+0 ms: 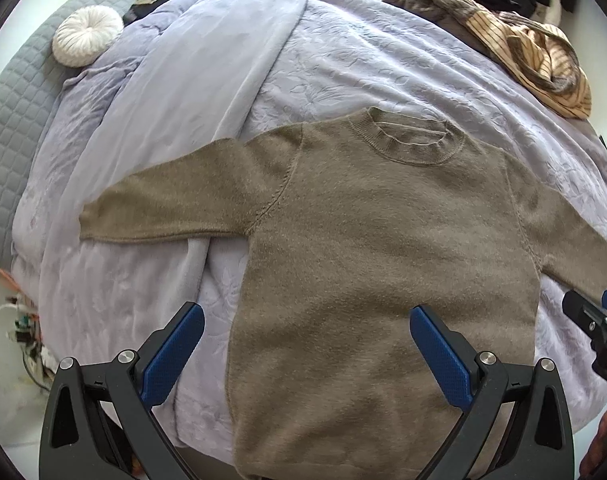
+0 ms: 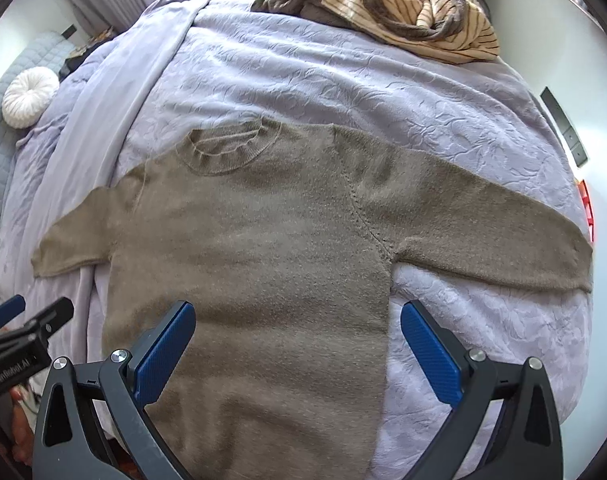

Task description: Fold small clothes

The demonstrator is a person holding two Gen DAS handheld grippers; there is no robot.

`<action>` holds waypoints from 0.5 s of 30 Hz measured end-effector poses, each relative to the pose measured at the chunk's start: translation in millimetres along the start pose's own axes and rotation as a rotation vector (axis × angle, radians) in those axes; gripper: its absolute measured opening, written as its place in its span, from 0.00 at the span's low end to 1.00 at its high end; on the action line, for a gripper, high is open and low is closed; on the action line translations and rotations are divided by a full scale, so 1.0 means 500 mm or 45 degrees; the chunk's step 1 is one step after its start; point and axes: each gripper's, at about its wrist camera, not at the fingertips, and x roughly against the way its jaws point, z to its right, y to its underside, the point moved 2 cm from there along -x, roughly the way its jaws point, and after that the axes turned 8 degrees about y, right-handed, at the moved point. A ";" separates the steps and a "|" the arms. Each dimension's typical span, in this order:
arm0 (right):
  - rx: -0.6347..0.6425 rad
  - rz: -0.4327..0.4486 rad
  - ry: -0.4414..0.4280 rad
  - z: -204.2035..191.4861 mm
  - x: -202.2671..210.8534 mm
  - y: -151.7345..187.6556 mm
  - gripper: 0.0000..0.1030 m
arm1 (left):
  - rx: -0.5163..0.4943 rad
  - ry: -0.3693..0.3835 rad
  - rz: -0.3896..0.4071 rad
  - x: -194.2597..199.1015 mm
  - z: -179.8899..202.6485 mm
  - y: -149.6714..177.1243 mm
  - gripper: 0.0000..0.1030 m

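Observation:
An olive-brown knit sweater [image 1: 383, 248] lies flat on the bed, front up, collar away from me, both sleeves spread out to the sides. It also shows in the right wrist view [image 2: 255, 264]. My left gripper [image 1: 307, 344] is open and empty, held above the sweater's lower left edge. My right gripper [image 2: 297, 340] is open and empty, held above the sweater's lower right edge. The right gripper also shows at the right edge of the left wrist view [image 1: 595, 320], and the left gripper at the left edge of the right wrist view [image 2: 27, 320].
A lavender embossed bedspread [image 1: 383, 64] covers the bed. A pile of other clothes, with a striped tan garment [image 2: 431, 12] on it, lies at the far side. A round white cushion [image 1: 87, 36] sits at the far left on a grey quilted pad [image 1: 11, 120].

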 end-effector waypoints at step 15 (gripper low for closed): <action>-0.014 -0.012 -0.040 -0.135 -0.023 0.017 0.99 | 0.167 0.254 -0.041 -0.119 -0.225 -0.007 1.00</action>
